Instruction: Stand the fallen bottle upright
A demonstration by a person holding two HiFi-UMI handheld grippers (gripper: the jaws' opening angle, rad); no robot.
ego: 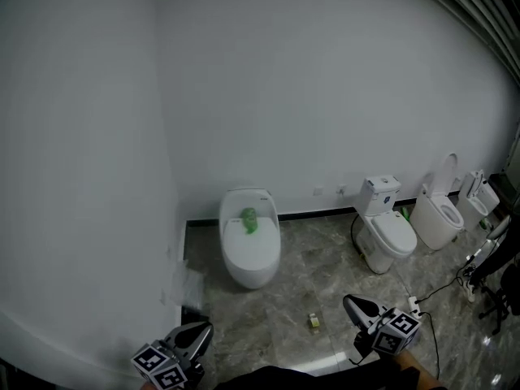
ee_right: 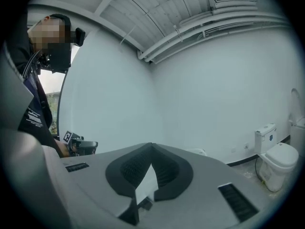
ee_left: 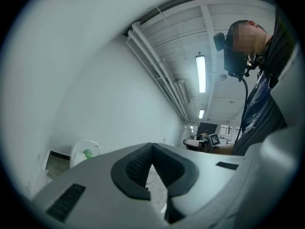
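A small green bottle [ego: 249,220] seems to lie on its side on the closed lid of a white oval toilet [ego: 250,254] by the far wall. In the left gripper view the bottle [ee_left: 87,153] is a far green spot at the left. My left gripper [ego: 197,334] is low at the bottom left of the head view, jaws shut and empty [ee_left: 152,144]. My right gripper [ego: 355,305] is at the bottom right, also shut with nothing in it [ee_right: 151,145]. Both are far from the bottle, across a stretch of floor.
Along the wall to the right stand a white toilet with a tank [ego: 386,230], one with its lid raised [ego: 439,214], and another [ego: 481,197]. A small yellow object [ego: 314,321] lies on the marbled floor. Cables [ego: 455,287] trail at the right. A white wall [ego: 81,177] closes the left.
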